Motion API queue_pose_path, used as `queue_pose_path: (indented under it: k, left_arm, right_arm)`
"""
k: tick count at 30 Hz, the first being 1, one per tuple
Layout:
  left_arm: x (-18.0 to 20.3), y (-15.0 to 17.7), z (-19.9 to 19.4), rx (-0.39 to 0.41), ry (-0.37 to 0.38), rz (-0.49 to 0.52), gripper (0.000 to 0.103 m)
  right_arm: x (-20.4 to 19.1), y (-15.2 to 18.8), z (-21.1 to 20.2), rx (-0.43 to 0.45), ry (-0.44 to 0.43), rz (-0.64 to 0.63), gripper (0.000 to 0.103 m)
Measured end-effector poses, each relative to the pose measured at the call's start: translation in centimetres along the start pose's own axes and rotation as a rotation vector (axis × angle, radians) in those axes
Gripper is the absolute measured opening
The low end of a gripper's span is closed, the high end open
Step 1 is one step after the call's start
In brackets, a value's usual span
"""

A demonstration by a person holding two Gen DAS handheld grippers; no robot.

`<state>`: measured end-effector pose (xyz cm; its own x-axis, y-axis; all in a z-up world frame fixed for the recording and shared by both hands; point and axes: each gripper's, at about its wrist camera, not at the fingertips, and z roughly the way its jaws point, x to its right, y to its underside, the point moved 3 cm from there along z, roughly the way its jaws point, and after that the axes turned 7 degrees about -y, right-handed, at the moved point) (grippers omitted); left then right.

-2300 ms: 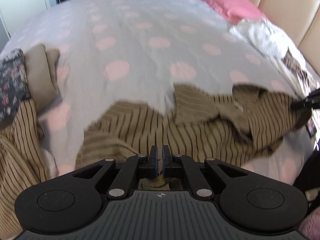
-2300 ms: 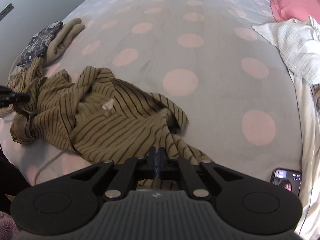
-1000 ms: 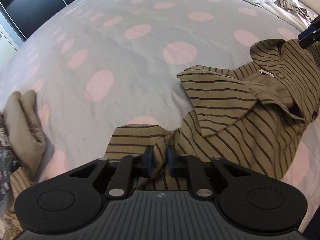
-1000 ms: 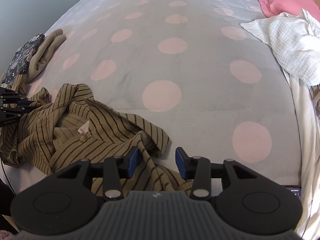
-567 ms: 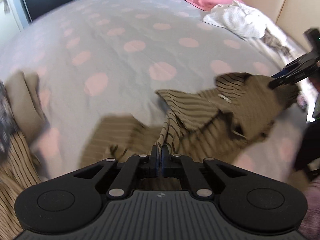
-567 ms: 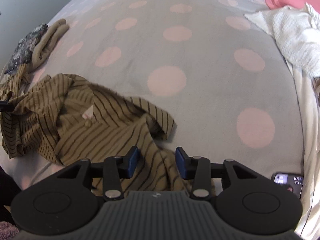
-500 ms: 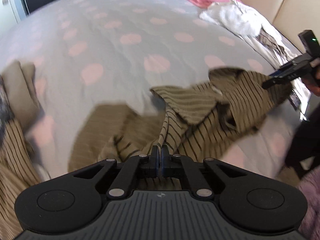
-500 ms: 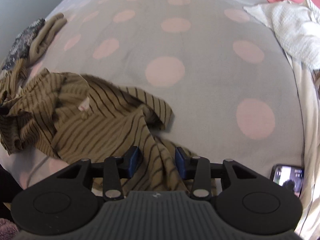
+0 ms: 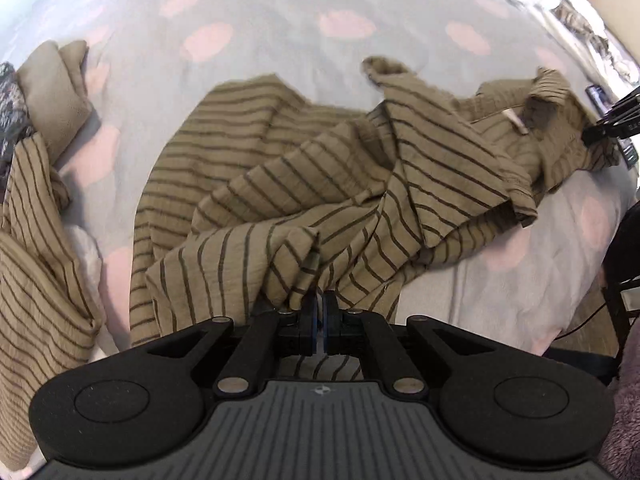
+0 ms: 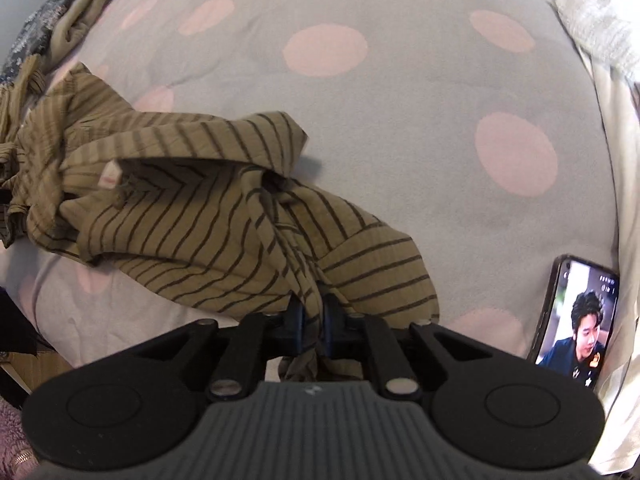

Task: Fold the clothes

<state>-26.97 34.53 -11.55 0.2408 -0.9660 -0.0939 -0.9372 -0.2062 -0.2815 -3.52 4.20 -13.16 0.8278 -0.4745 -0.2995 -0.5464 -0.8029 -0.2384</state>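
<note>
At the far left of the left wrist view, a folded beige garment [image 9: 52, 80] lies on the bed [image 9: 280, 20] beside a dark flowered cloth [image 9: 10, 108], and a second striped piece [image 9: 36, 264] lies just below them; whether that one is folded I cannot tell, because the frame cuts it off. In the middle, the brown striped shirt [image 9: 328, 184] lies crumpled on the dotted bedcover, near the front edge of the bed. The left tongs [image 9: 319, 322] are closed on a bunch of its cloth. The right tongs [image 10: 314, 320] also pinch a gathered part of the shirt, on its other side. The shirt is stretched a little between both, but it has many wrinkles and a flap turned over, so I judge it is not yet flat and the folding of this piece is still to do. At the right, a phone [image 10: 576, 316] with a lit screen lies on the bed, and a white cloth [image 10: 592, 20] is at the far corner. The shirt's sleeves and collar are hard to make out, and parts of it are blurred.
</note>
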Motion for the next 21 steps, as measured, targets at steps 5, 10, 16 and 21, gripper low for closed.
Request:
queue_pose_path:
  k: [5, 10, 16, 21]
  left_arm:
    - [0.5, -0.3, -1.2, 0.076, 0.018, 0.04, 0.016]
    - [1.3, -1.6, -2.1, 0.165, 0.048, 0.069, 0.026]
    - [1.7, -3.4, -0.6, 0.142, 0.075, 0.119, 0.028]
    - [1.5, -3.5, 0.6, 0.106, 0.103, 0.135, 0.024]
  right_arm:
    - [-1.3, -0.1, -1.3, 0.069, 0.006, -0.081, 0.036]
    - [-1.9, -0.5, -1.7, 0.102, 0.004, -0.103, 0.037]
    - [-2.4, -1.1, -1.9, 0.132, -0.004, -0.115, 0.037]
    - [-2.8, -1.5, -2.1, 0.157, -0.01, -0.125, 0.037]
